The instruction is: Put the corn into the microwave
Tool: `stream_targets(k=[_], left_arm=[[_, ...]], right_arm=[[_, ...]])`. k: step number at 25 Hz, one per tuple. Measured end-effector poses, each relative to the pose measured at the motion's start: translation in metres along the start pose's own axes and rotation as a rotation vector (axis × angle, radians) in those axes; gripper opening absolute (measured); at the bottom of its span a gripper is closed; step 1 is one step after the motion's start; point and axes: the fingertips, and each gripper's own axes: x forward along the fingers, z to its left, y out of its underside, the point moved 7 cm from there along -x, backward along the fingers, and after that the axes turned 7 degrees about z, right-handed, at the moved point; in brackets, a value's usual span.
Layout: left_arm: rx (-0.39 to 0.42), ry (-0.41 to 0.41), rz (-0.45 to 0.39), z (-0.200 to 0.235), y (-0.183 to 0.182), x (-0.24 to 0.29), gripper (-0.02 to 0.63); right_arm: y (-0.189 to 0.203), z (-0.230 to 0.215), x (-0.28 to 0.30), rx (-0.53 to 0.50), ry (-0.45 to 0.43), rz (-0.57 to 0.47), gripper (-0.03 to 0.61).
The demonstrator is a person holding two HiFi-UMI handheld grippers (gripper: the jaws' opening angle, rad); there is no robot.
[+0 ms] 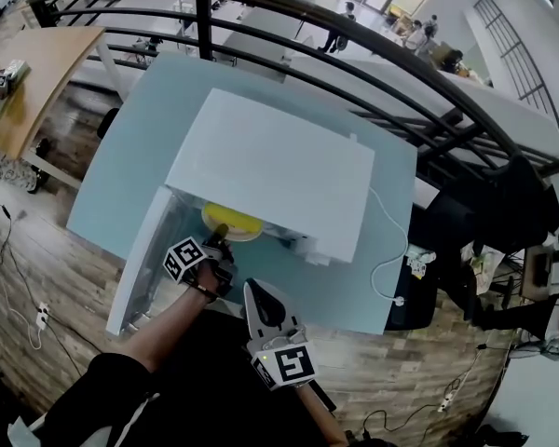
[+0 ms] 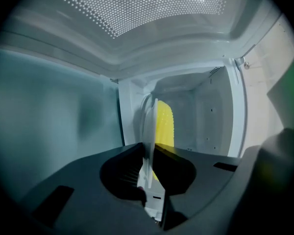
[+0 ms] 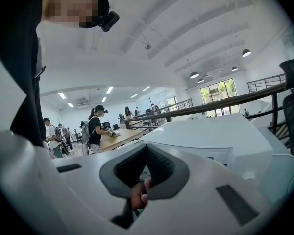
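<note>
**Corn on its plate, at the mouth of the microwave**

From where I stand, the left gripper (image 2: pixel 148 174) has its jaws pinched on the rim of a thin white plate (image 2: pixel 149 131). The corn (image 2: pixel 165 124) lies on that plate, just past the jaws. Plate and cob sit at the open front of the microwave (image 1: pixel 270 170), with the door (image 1: pixel 140 259) swung out to the left. The right gripper (image 1: pixel 258 298) waits near the table (image 1: pixel 158 128) edge. Its jaws look drawn together on nothing.

The cob looks light and stiff, but it is round and loose on the plate, so I'd expect it to roll if the plate tips. The plate seems rigid, smooth and probably breakable. A rim pinch on one side leaves the far side unsupported, so the grip has to stay firm and the plate level. The rim is the sensible hold, since squeezing the cob itself could bruise the kernels or let it slip.
</note>
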Motion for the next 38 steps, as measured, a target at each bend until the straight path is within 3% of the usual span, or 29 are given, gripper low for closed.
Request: stream_targets(k=[11, 29, 38], left_arm=[[-0.051, -0.018, -0.046, 0.003, -0.007, 0.015, 0.037], [0.010, -0.086, -0.040, 0.001, -0.009, 0.031, 0.037], [0.086, -0.101, -0.017, -0.005, -0.012, 0.035, 0.038]], right_arm=[[0.001, -0.011, -0.006, 0.032, 0.035, -0.006, 0.008], [0.003, -0.018, -0.003, 0.047, 0.060, -0.003, 0.009], [0.003, -0.016, 0.001, 0.049, 0.055, 0.006, 0.009]])
